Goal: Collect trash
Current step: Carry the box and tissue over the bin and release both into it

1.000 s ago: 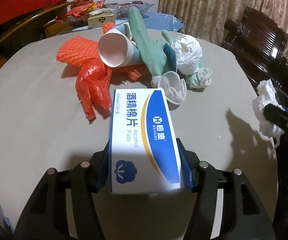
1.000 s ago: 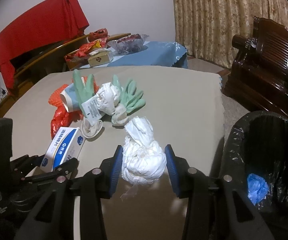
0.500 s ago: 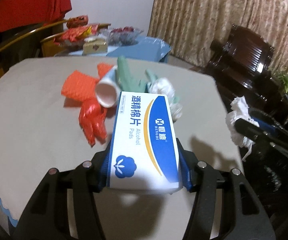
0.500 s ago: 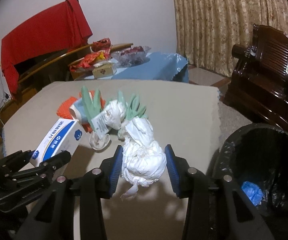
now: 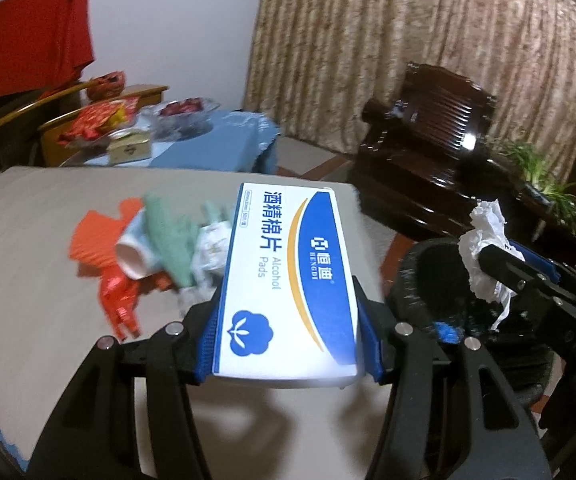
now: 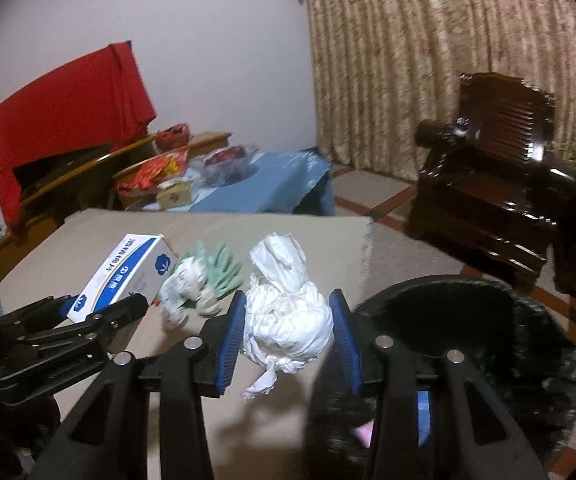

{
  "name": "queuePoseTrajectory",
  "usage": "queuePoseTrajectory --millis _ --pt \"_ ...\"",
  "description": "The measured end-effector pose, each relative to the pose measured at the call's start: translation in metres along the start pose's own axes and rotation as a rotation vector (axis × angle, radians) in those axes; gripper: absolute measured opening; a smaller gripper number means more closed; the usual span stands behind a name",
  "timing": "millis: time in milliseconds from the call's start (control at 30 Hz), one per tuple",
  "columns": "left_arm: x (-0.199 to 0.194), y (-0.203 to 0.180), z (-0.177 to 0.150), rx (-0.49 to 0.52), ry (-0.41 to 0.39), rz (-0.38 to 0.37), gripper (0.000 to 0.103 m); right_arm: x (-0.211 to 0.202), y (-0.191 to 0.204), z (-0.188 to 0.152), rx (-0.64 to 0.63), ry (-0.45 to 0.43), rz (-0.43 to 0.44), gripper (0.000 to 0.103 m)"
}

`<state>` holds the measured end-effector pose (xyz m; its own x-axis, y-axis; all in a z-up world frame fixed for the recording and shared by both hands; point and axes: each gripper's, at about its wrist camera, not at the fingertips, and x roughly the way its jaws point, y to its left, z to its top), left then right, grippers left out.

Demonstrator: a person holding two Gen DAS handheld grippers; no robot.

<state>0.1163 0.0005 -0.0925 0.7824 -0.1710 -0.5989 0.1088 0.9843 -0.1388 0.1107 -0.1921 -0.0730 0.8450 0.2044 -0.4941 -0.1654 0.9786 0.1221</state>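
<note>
Cardboard, by the look of it, makes up the alcohol pads box, which the left gripper clamps across its long sides, lifted clear of the table; it probably weighs little and its thin walls would dent under a hard squeeze, so the near end is a sensible place to hold; the right gripper pinches a crumpled white tissue wad, soft, very light and loose at its tail, beside the black-lined trash bin; green gloves, a paper cup and red wrappers lie on the table, likely limp and best pinched mid-bunch.
</note>
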Motion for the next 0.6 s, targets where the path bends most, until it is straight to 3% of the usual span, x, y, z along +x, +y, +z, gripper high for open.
queuePoseTrajectory --millis 333,600 --pt "0.009 -0.076 0.011 0.107 -0.031 -0.15 0.055 -0.035 -0.067 0.002 0.06 -0.039 -0.161 0.042" --pt "0.03 -0.131 0.011 0.167 -0.012 -0.251 0.055 -0.048 -0.113 -0.007 0.099 -0.031 -0.261 0.042"
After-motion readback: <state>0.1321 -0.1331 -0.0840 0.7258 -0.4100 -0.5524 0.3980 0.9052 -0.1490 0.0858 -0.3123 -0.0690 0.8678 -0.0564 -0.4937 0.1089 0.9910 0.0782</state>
